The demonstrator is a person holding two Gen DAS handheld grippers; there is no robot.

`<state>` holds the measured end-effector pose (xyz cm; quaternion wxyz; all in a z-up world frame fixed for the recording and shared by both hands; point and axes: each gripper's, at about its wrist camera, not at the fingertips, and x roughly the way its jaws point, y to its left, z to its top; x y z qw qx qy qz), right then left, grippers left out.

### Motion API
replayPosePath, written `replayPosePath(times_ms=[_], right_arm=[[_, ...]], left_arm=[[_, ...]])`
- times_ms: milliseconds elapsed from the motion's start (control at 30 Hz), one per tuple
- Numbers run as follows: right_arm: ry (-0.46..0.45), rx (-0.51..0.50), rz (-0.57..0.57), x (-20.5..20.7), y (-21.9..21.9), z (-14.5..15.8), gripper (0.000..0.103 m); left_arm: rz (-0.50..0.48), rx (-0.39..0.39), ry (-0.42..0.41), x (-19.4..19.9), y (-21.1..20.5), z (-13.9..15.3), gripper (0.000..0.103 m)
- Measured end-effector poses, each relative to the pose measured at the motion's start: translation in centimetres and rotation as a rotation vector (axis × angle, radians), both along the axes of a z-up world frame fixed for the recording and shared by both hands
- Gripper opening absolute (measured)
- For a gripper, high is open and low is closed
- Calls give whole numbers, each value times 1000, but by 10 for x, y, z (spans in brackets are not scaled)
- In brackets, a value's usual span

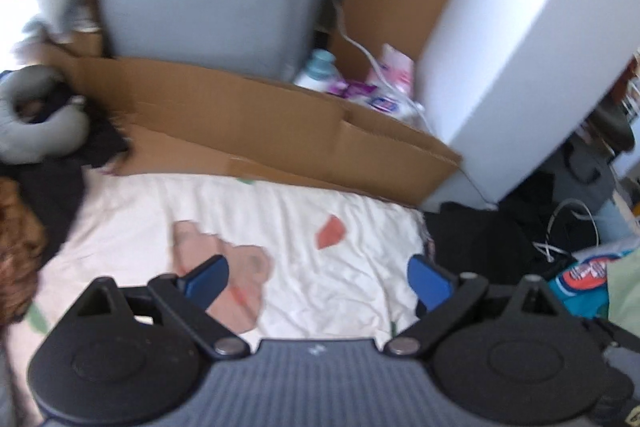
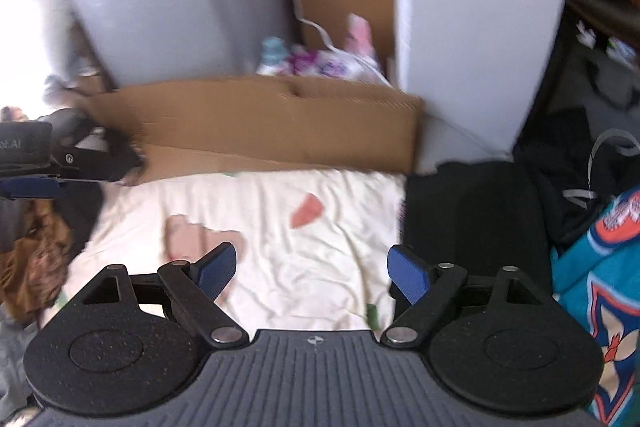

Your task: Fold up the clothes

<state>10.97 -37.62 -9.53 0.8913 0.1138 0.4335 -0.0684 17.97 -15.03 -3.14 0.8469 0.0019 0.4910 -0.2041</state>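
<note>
With both jaws wide open and empty, the black garment (image 2: 472, 211) lies at two o'clock, nearer the right gripper (image 2: 312, 273) than the left gripper (image 1: 318, 285).

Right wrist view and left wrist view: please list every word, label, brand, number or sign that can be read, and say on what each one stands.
".AI": end of a white print, cut off by the frame edge, on the black body of the left claw in the right wrist view.
"G": small round mark on that claw's black arm.
Teal jersey: crest blurred, unreadable.
Packets behind the cardboard box: print blurred, unreadable.
Right claw: only a small crosshair sign, no words.
</note>
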Motion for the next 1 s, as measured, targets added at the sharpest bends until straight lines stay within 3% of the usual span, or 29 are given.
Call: replayPosePath(times_ms=[200,433,533,733,1000], right_arm=[[-34,-3,77,-15,46,50,89],[-81,-4,179,-27,97,105,89],[-98,-28,254,-35,122,124,89],[-99,18,290,-55,154,146,89],[-105,10,267,-105,152,152,89]], left_arm=[[40,8,-78,-25,66,62,98],[162,7,-133,-77,148,104,99],[225,10,-149,-97,176,115,99],[239,35,-191,-134,200,125,102],[248,-4,-200,-178,210,116,102]])
